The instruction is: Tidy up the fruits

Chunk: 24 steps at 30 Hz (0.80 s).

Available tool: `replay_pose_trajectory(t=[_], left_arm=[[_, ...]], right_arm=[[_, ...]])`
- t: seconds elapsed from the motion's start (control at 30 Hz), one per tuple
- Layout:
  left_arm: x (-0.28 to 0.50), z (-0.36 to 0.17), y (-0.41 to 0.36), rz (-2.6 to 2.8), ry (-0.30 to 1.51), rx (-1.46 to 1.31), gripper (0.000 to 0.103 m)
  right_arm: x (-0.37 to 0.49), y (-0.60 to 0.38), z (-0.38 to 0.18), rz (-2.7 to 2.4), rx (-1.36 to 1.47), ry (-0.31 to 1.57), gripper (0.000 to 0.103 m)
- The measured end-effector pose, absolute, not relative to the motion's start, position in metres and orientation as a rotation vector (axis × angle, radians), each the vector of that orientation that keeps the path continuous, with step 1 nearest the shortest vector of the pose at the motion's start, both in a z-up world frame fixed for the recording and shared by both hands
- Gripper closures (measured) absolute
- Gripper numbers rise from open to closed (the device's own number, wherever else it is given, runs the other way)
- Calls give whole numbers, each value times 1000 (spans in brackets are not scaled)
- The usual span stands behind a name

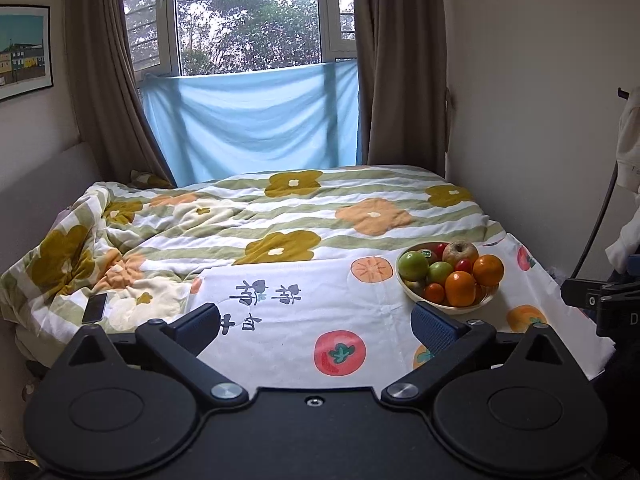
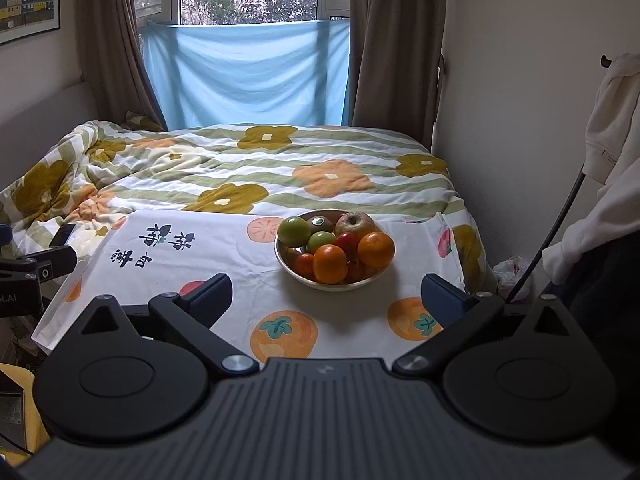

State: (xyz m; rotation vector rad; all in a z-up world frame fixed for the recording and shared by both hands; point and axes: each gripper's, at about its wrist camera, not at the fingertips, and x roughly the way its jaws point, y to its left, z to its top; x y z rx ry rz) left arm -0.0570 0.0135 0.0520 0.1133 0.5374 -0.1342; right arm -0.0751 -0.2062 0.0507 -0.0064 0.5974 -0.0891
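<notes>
All the fruit sits piled in a shallow cream bowl (image 2: 334, 280) on a white cloth (image 2: 240, 256) printed with persimmons, spread at the foot of the bed (image 2: 280, 160). That fits either a finished tidy-up or a sorting still to come; I can't say which.

The left tool (image 1: 316, 320) and right tool (image 2: 326, 296) both hover short of the bowl, jaws spread wide, holding nothing.

Any grasp here should take a top fruit from above: the glossy oranges (image 2: 330, 264) are round and would roll, and the heap is loose. The green apples (image 2: 294, 232) look waxy, the russet apple (image 2: 355, 226) duller. The bedding underneath looks soft, so the bowl may tip if pushed.
</notes>
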Motion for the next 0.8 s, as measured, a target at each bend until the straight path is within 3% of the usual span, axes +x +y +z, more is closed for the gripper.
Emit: replay_pose_trajectory(t=[0.8], left_arm=[[-50, 49, 17, -130, 555, 111, 0]], right_arm=[[-67, -205, 44, -69, 51, 639, 0]])
